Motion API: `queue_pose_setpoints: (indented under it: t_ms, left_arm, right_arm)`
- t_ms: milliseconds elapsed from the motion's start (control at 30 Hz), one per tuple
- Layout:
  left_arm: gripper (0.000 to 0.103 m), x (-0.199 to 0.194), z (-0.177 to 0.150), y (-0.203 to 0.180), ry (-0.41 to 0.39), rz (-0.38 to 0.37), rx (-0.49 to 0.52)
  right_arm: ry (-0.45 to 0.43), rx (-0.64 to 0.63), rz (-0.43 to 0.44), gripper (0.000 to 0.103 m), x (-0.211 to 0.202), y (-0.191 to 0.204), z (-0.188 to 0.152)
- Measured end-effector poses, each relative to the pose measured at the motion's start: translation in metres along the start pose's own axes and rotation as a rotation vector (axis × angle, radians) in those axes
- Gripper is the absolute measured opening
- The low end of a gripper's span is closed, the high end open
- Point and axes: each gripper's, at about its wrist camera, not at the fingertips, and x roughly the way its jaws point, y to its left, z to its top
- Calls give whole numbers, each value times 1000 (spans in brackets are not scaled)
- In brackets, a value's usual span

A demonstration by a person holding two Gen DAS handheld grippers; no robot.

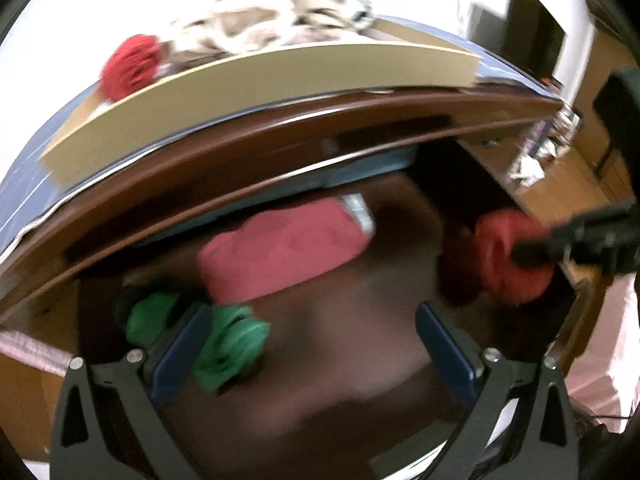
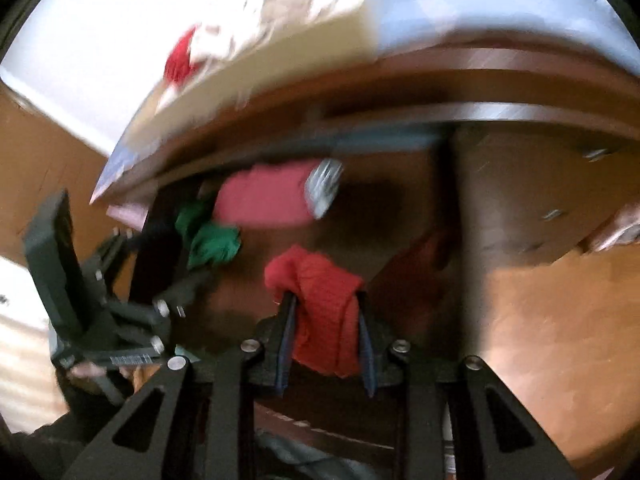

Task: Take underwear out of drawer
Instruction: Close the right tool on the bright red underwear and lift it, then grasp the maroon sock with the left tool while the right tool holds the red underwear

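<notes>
Open brown drawer (image 1: 400, 320), dark inside, holding a folded pink garment (image 1: 280, 248) at the back and a crumpled green garment (image 1: 228, 344) near its left corner. Red underwear (image 2: 324, 312) pinched between the closed-in pads of the right gripper (image 2: 326, 320), draped over both fingers above the drawer; left gripper (image 1: 312, 344) spread wide, empty, left finger just beside the green garment

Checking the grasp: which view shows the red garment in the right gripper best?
Right wrist view: the red garment sits centred, clamped in the right gripper. The left wrist view shows it blurred at the right edge.
</notes>
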Motion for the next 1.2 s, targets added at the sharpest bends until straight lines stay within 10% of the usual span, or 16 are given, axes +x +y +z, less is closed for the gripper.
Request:
queue_pose_setpoints:
  t_ms: [500,900,1200]
  left_arm:
    - [97,76,50,-119,201,-101,177]
    - [67,126,54,-140,418,-206,142]
    - [35,112,48,-123,363,-166,132]
  right_arm:
    - [-322,51,-95,30,-70,-46,5]
    - [-359,88,-53,30,-83,-69,-1]
    - [-364,116,-32,30,-79,-67,-7]
